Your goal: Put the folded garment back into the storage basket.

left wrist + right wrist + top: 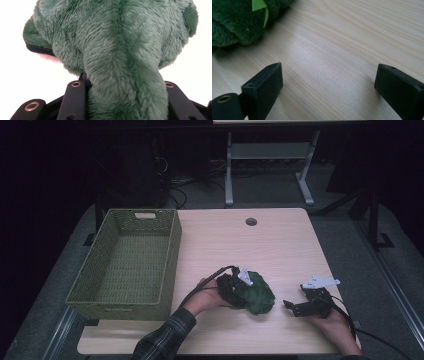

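Note:
A green plush toy [259,294] lies on the light wooden table [250,245] near its front edge. My left gripper [239,289] reaches into the toy from the left, held by a hand in a plaid sleeve. In the left gripper view a furry limb of the plush toy [125,62] fills the gap, and both black jaws of my left gripper [122,86] press against it. To the right of the toy my right gripper [291,306] rests low over the table. In its own view my right gripper [328,75] stands open over bare wood, with the plush toy [234,22] off at the upper left.
A large green woven basket [172,255] with nothing in it stands on the left side of the table. A round cable hole [251,221] sits near the table's far edge. A grey stand [270,155] is on the floor behind.

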`<state>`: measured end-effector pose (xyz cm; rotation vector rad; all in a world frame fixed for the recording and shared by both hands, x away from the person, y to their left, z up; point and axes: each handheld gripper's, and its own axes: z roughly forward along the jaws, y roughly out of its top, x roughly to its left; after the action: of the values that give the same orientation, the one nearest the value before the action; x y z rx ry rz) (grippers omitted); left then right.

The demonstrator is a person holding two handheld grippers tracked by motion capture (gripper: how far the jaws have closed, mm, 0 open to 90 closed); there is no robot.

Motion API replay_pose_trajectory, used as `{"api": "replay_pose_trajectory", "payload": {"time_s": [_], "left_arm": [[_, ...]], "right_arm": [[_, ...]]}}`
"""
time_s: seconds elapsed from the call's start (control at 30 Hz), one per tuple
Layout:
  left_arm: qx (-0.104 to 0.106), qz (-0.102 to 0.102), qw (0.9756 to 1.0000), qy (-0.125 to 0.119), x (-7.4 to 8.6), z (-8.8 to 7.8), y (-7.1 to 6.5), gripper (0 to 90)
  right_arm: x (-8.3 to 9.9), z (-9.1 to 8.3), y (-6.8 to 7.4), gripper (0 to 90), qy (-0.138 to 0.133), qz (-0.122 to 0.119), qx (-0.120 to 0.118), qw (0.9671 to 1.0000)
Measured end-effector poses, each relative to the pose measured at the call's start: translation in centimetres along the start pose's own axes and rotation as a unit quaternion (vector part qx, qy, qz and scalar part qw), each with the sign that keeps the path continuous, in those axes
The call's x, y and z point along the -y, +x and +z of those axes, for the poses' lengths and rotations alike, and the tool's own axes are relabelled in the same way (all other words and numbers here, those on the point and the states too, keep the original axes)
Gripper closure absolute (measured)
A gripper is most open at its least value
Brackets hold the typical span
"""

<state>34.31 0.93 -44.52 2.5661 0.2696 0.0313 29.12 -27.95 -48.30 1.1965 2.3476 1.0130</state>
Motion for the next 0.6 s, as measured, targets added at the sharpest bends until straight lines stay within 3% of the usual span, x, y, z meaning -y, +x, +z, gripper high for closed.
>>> {"api": "replay_pose_trajectory", "payload": {"time_s": [0.23,0.4,0.6], "left_arm": [[-0.002,-0.007,0.9999,-0.007,0.0,-1.1,0.0,58.6],[0.0,-0.031,0.9992,-0.024,-0.1,-2.6,-0.1,58.0],[-0.016,-0.029,0.9992,-0.023,-0.5,-4.7,-0.2,57.6]], "right_arm": [[0.0,0.0,0.0,7.7,0.0,0.0,0.0,1.0],[0.0,0.0,0.0,7.7,0.0,0.001,0.0,1.0],[0.0,0.0,0.0,7.8,0.0,0.001,0.0,1.0]]}}
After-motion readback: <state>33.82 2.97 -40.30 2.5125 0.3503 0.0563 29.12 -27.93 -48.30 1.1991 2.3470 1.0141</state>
